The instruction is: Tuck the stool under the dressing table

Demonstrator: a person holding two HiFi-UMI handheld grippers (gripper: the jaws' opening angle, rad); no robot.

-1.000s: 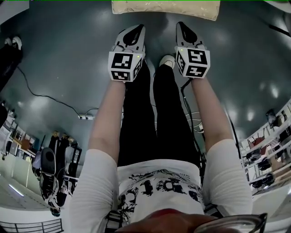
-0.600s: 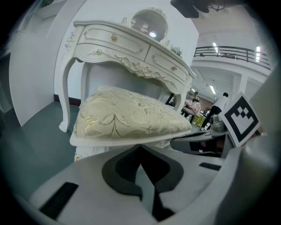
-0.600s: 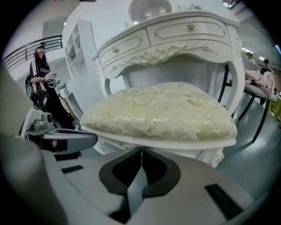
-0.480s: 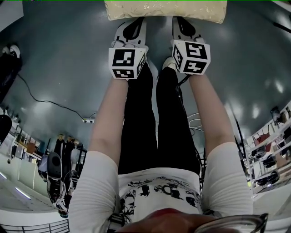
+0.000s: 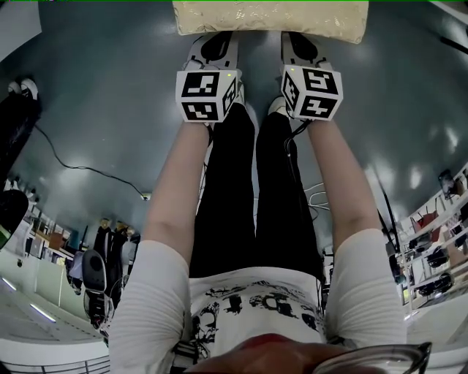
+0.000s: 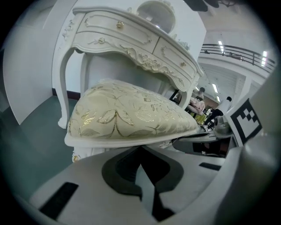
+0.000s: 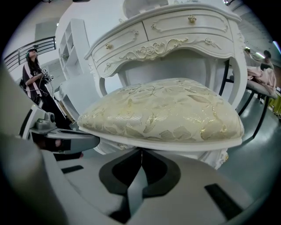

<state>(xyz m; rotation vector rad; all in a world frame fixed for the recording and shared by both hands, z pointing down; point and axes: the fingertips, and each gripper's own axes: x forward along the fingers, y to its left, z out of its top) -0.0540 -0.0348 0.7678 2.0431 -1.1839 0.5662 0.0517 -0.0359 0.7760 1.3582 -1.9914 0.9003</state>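
The stool has a cream and gold cushion (image 5: 270, 16) (image 6: 127, 114) (image 7: 167, 110) on a white carved frame, and stands at the top of the head view. Behind it is the white dressing table (image 6: 131, 39) (image 7: 167, 35) with carved drawers, its knee space open. My left gripper (image 5: 217, 36) (image 6: 140, 149) is shut, tips against the near white rim of the seat. My right gripper (image 5: 296, 36) (image 7: 141, 151) is shut too, tips at the same rim, beside the left. Neither one holds anything.
The floor is dark grey, with a black cable (image 5: 80, 169) and a power strip (image 5: 146, 196) at the left. Shelves (image 5: 431, 256) stand at the right. A person (image 7: 33, 70) stands left of the table. My legs (image 5: 248, 190) are below the grippers.
Both grippers have moved forward up to the stool's near edge. More of the cushion shows at the top of the head view than a second ago.
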